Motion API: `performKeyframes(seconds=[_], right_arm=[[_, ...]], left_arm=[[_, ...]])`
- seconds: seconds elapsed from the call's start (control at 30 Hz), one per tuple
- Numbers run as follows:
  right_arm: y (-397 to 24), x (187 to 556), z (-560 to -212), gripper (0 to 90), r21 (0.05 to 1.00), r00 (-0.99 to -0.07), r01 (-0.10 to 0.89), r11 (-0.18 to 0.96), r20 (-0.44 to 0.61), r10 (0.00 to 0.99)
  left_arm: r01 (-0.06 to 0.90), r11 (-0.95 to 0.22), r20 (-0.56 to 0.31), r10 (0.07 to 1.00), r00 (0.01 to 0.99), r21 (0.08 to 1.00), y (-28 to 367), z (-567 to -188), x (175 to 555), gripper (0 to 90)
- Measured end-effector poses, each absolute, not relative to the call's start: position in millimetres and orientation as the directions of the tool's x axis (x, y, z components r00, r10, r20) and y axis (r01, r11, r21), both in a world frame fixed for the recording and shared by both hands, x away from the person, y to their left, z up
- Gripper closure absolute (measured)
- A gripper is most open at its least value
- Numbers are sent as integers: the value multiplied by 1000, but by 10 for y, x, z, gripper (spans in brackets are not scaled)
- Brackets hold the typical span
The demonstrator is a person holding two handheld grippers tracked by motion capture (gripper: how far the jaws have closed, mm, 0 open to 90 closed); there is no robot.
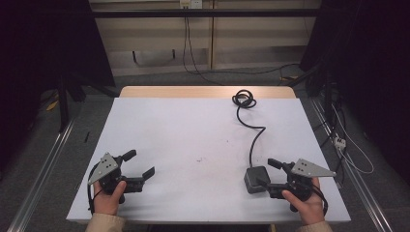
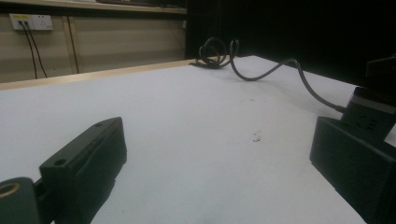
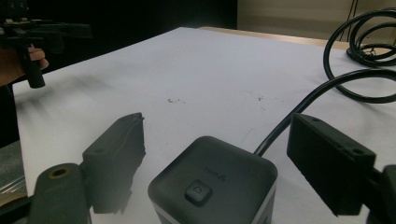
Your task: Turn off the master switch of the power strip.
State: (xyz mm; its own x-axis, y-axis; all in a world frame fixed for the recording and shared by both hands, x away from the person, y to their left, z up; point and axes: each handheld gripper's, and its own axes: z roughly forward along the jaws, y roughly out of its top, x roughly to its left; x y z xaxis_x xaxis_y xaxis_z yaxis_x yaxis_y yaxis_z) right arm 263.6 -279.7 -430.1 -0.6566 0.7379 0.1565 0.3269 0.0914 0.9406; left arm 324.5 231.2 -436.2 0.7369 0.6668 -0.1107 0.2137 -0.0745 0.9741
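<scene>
High view: black cube [image 1: 255,179] with cord [image 1: 251,126] on the white surface [image 1: 193,140], front right, touching the right hand-held gripper [image 1: 265,174]; left hand-held gripper [image 1: 141,164] wide, empty.
Left gripper view: jaws spread; cube [image 2: 371,116] far right.
Right gripper view: cube [image 3: 215,182] between wide jaws, pads clear.

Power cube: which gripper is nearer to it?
Right. The right gripper has its open jaws on either side of the power cube; the left gripper sits across the table, open and well apart from it.
</scene>
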Motion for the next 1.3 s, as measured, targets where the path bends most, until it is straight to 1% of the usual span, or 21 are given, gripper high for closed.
performKeyframes(seconds=[0.47, 1.3], right_arm=[[-2859, 2644, -4329, 52, 935, -664, 341, 101, 163, 730], [-3034, 2647, -4426, 55, 934, -650, 343, 96, 162, 743]], left_arm=[[217, -69, -116, 670, 733, 974, 2312, -4362, 3241, 37], [215, -66, -116, 669, 734, 974, 2321, -4358, 3239, 37]])
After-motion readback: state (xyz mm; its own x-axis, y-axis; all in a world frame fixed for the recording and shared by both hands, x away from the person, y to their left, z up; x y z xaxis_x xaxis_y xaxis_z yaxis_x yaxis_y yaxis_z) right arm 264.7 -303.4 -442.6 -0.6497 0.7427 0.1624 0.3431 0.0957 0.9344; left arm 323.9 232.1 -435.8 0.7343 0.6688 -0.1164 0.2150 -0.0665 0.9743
